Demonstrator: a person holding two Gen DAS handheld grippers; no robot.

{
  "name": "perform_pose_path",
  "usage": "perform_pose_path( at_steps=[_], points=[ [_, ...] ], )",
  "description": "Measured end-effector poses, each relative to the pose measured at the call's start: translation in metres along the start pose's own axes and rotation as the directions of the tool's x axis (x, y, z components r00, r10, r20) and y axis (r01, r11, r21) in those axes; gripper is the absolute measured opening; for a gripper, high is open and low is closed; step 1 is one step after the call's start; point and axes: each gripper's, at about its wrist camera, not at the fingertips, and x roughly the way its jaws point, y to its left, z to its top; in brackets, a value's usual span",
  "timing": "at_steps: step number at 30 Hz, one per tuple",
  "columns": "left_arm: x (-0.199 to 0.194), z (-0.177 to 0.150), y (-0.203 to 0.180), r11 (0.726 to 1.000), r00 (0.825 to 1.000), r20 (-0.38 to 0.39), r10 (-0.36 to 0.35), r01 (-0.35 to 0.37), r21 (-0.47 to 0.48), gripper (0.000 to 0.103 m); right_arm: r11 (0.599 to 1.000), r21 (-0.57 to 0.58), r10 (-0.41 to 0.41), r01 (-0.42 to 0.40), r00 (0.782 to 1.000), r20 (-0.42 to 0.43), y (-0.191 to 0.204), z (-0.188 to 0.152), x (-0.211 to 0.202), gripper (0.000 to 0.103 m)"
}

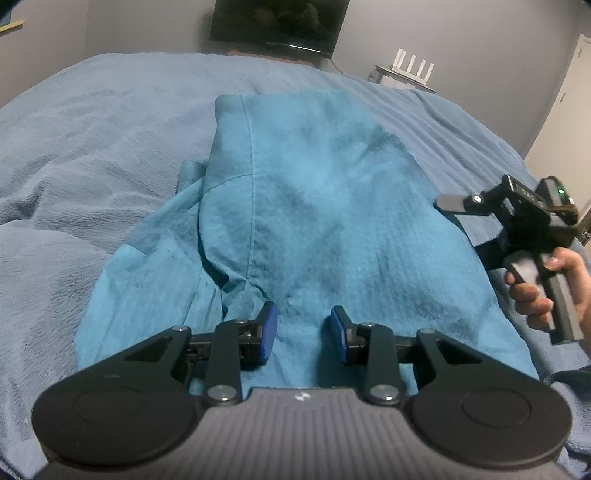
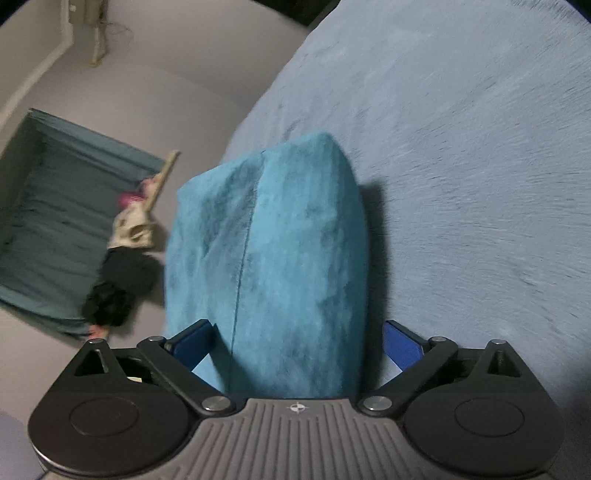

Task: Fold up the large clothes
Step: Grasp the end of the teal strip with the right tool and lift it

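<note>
A large teal garment [image 1: 295, 206] lies partly folded on the blue bedspread [image 1: 92, 140], with a sleeve sticking out at its left side. My left gripper [image 1: 304, 334] is open just above the garment's near edge, its blue pads apart and nothing between them. My right gripper [image 2: 299, 345] is open wide, and a fold of the same teal garment [image 2: 269, 258] sits between its blue pads without being pinched. In the left wrist view the right gripper's body [image 1: 524, 218] and the hand holding it appear at the garment's right edge.
A dark TV [image 1: 280, 22] and a white router [image 1: 412, 62] stand beyond the bed's far edge. In the right wrist view a teal fabric bin [image 2: 55, 221] and a heap of clothes [image 2: 122, 258] lie on the floor left of the bed.
</note>
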Motion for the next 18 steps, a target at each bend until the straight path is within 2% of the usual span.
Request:
perform_pose_path(
  at_steps=[6, 8, 10, 12, 14, 16, 18],
  points=[
    [0.008, 0.002, 0.008, 0.999, 0.999, -0.012, -0.030, 0.030, -0.013, 0.030, 0.991, 0.025, 0.132, -0.131, 0.991, -0.039, -0.021, 0.024, 0.030, 0.103],
    [0.012, 0.003, 0.011, 0.999, 0.999, -0.014, -0.038, 0.038, -0.021, 0.031, 0.985, 0.055, 0.165, -0.164, 0.986, -0.017, -0.031, 0.038, 0.043, 0.103],
    [0.014, 0.004, 0.013, 0.999, 0.999, -0.014, -0.043, 0.043, -0.029, 0.031, 0.979, 0.079, 0.186, -0.188, 0.982, 0.026, -0.035, 0.037, 0.055, 0.101],
    [0.016, 0.003, 0.013, 0.999, 0.999, -0.011, -0.039, 0.038, -0.032, 0.031, 0.987, 0.063, 0.140, -0.145, 0.987, 0.076, -0.029, 0.035, 0.054, 0.093],
    [0.015, 0.003, 0.009, 0.999, 0.999, 0.006, -0.034, 0.034, -0.022, 0.031, 0.994, 0.038, 0.094, -0.099, 0.989, 0.118, -0.015, 0.029, 0.048, 0.078],
    [0.015, 0.002, 0.000, 1.000, 0.999, 0.034, -0.023, 0.023, 0.008, 0.032, 0.998, 0.010, 0.063, -0.066, 0.985, 0.163, 0.001, 0.023, 0.033, 0.070],
    [0.016, 0.003, -0.013, 0.999, 0.997, 0.076, -0.003, -0.001, 0.051, 0.034, 0.999, -0.003, 0.032, -0.032, 0.977, 0.211, 0.017, 0.020, 0.016, 0.067]
  ],
)
